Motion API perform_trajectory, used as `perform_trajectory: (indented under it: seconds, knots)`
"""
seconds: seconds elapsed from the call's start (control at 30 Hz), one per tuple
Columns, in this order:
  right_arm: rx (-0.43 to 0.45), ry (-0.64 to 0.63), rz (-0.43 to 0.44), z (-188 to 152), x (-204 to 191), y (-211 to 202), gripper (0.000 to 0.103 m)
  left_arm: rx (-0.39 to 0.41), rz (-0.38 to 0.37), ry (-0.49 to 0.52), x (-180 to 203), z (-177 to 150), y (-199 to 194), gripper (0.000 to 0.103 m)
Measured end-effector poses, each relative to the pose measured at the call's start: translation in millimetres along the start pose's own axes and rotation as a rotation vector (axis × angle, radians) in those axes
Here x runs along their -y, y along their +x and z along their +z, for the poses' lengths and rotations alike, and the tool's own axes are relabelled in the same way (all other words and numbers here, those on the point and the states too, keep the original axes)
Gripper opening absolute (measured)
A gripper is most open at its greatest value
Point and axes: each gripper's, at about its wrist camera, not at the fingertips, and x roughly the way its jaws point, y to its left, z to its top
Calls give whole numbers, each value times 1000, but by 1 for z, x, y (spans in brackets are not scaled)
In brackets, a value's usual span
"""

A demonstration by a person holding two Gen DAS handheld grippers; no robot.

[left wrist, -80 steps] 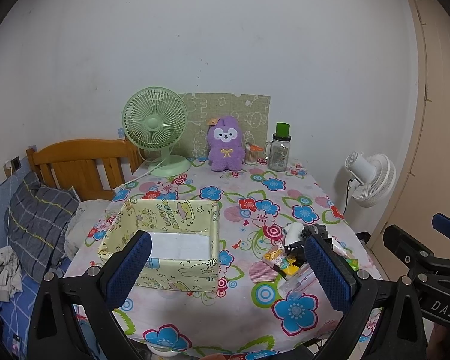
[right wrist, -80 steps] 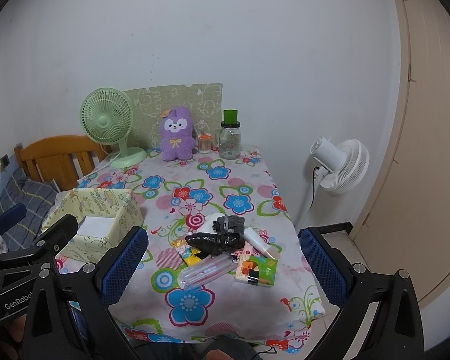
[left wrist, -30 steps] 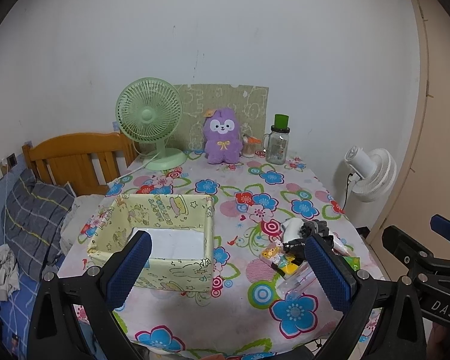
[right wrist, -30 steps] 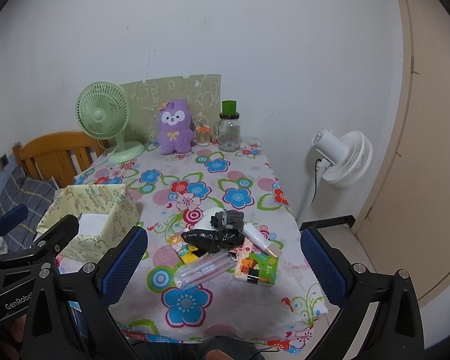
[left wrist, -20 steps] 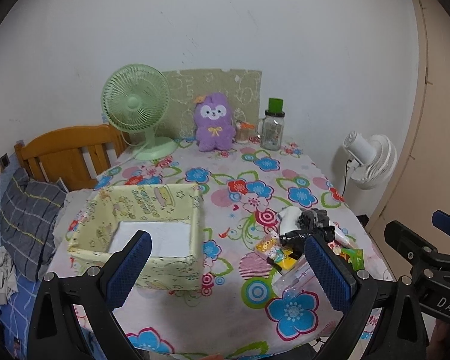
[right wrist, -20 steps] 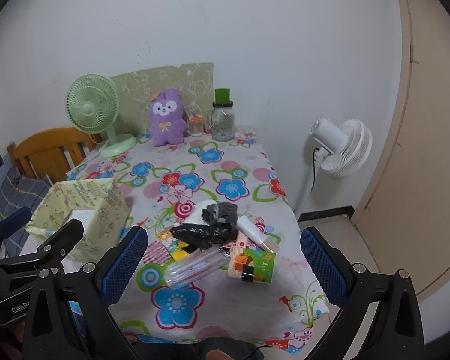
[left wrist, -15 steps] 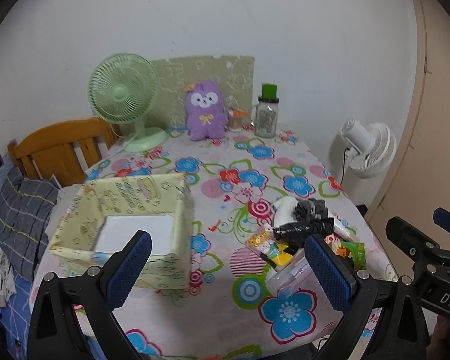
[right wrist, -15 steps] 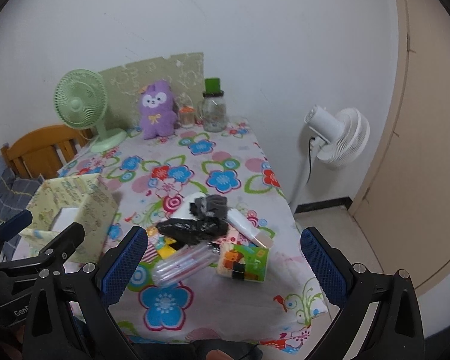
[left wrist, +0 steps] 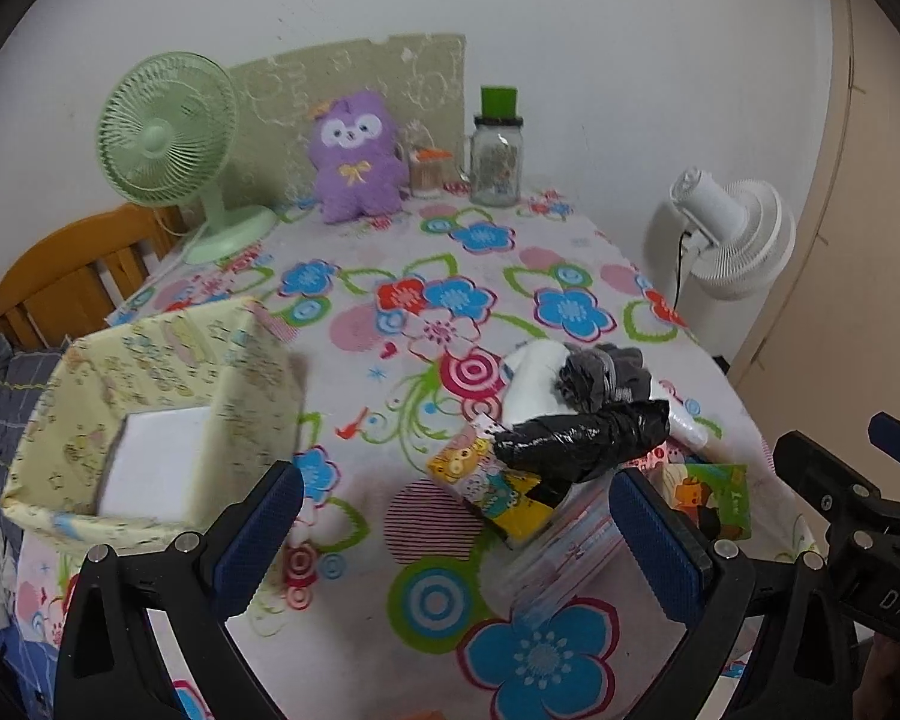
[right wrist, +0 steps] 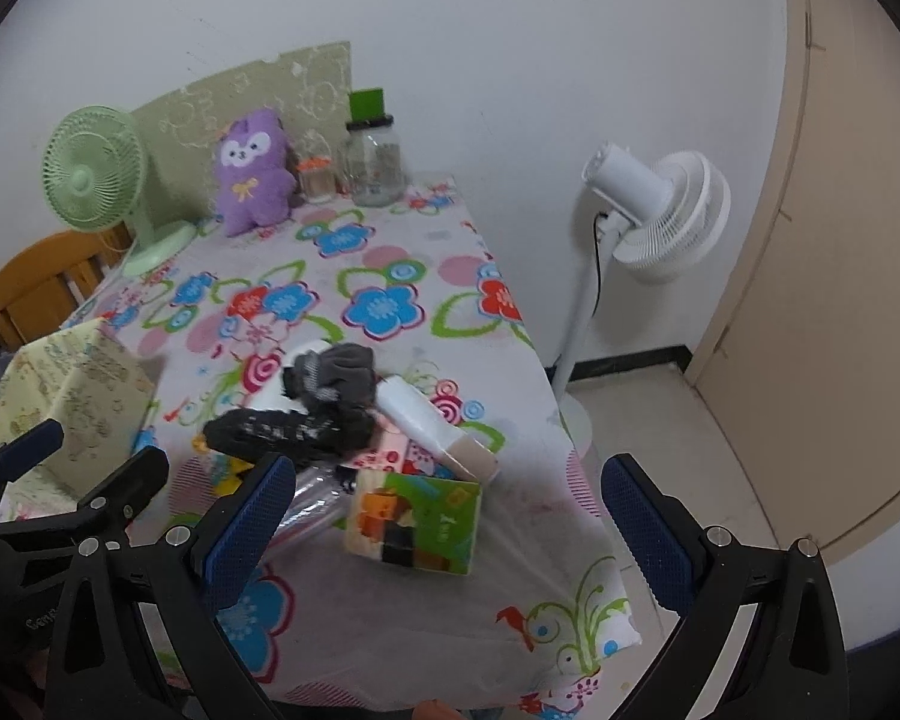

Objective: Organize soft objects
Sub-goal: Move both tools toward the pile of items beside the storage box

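Note:
A pile of small items lies on the flowered tablecloth: a dark grey sock bundle, a black plastic roll, a white soft item, a clear pouch and a green block box. A pale yellow fabric box stands to the left. A purple plush sits at the far edge. My left gripper is open above the near table edge. My right gripper is open over the pile's near side.
A green desk fan, a green-lidded jar and a small orange-lidded jar stand at the back. A white floor fan stands right of the table. A wooden chair is at left, a door at right.
Both grippers have moved forward and down toward the pile. The pile and the box now look larger and nearer. Both stay open.

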Motion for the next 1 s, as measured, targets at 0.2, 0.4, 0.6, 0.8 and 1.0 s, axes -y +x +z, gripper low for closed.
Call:
perform_trajectory:
  seconds: [0.2,0.4,0.6,0.8,1.0]
  knots:
    - [-48,11,0,-6,10,26,103,-55,-1,8,7,-4,27,103]
    - [-89,21,13,-12,15,47,103,-92,6,10,12,-9,46,103]
    - [-126,24,16,-19,18,63,103,-138,0,14,15,-15,64,103]
    - [-152,33,19,-20,20,74,103,-149,-7,2,15,-15,71,103]
    - [-166,46,34,-21,21,80,103,-161,-23,-16,12,-16,75,103]
